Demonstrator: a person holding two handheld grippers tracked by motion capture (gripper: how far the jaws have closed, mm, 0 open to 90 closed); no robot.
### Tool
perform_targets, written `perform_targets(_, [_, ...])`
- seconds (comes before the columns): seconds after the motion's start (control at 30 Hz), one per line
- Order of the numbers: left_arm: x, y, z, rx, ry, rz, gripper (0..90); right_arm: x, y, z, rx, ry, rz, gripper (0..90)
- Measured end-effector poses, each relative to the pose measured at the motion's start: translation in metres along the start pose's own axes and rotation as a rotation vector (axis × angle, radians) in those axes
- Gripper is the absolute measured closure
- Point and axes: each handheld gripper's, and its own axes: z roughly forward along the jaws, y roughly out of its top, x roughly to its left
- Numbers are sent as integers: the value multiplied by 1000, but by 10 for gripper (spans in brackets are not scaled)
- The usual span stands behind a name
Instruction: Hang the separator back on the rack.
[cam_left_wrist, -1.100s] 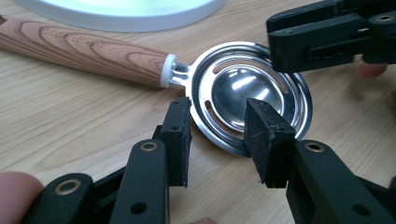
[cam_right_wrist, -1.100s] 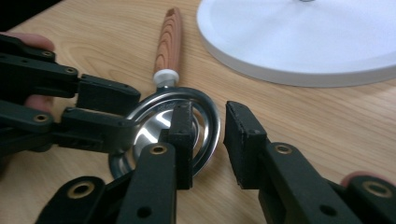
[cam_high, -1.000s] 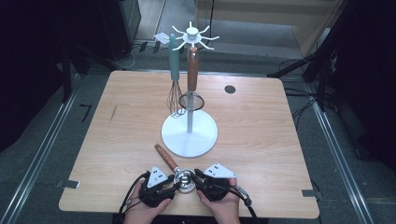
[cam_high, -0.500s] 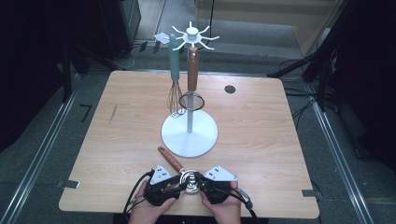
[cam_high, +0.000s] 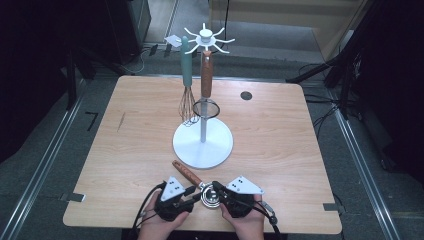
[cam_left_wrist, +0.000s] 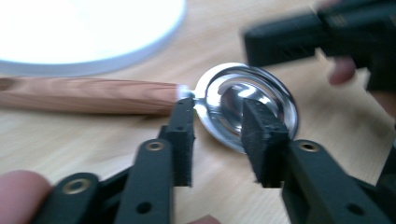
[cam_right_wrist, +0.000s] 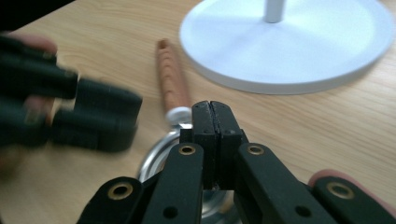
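A ladle with a wooden handle and a shiny metal bowl lies on the table near the front edge. My left gripper comes at the bowl from the left. In the left gripper view its jaws straddle the bowl's rim beside the neck. They have just been closing, with a gap still between the pads. My right gripper comes from the right. In the right gripper view its jaws are shut together just above the bowl, with nothing seen between them.
A white utensil stand rises just beyond the ladle, its round base close to the handle. A teal-handled whisk and a wooden-handled strainer hang from it. A dark hole sits at the back right of the tabletop.
Both grippers have drawn in closer to the ladle's bowl. The ladle has shifted slightly to the right. The stand and its hanging utensils have not moved.
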Motion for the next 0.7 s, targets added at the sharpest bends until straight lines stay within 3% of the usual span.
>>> perform_targets(0.17, [40, 1, -22, -30, 44, -79, 812, 16, 3, 13, 39, 53, -32, 900])
perform_targets(0.23, [51, 0, -26, -38, 63, -103, 832, 23, 4, 22, 73, 84, -50, 900])
perform_targets(0.37, [68, -1, -32, -47, 96, -146, 843, 26, 5, 32, 119, 84, -75, 900])
perform_targets(0.53, [74, -2, -30, -44, 107, -152, 841, 20, 4, 32, 134, 87, -51, 900])
perform_targets(0.7, [75, -2, -28, -40, 140, -134, 838, 18, 0, 29, 147, 97, -61, 900])
